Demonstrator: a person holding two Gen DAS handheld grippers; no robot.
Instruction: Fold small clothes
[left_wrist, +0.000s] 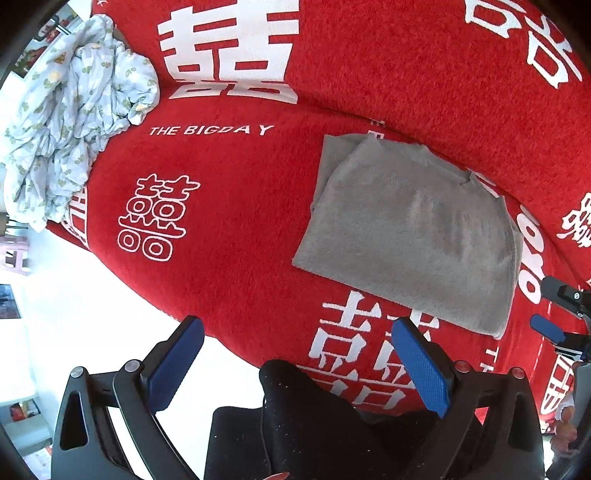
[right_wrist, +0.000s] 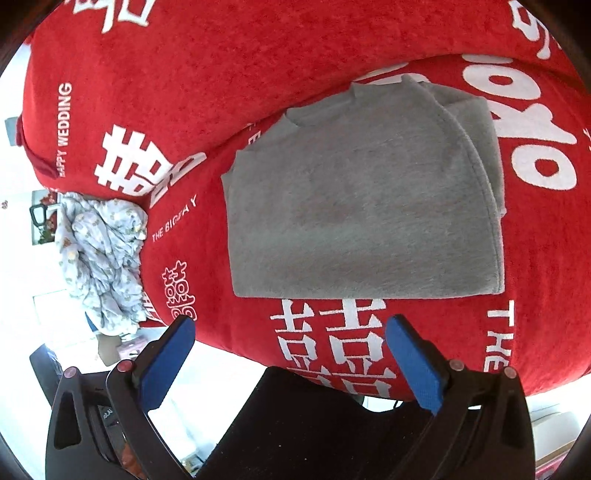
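Note:
A grey garment (left_wrist: 410, 229) lies folded flat in a rough rectangle on the red cloth; it also shows in the right wrist view (right_wrist: 362, 199). My left gripper (left_wrist: 297, 363) is open and empty, held above the near edge of the cloth, short of the garment. My right gripper (right_wrist: 290, 360) is open and empty, just in front of the garment's near edge. The right gripper's blue pad shows at the right edge of the left wrist view (left_wrist: 546, 328).
A red cloth with white characters (left_wrist: 229, 229) covers the surface, also in the right wrist view (right_wrist: 207, 66). A crumpled pale patterned garment (left_wrist: 74, 122) lies at its left end, seen too in the right wrist view (right_wrist: 101, 258). A black chair (right_wrist: 314, 424) is below.

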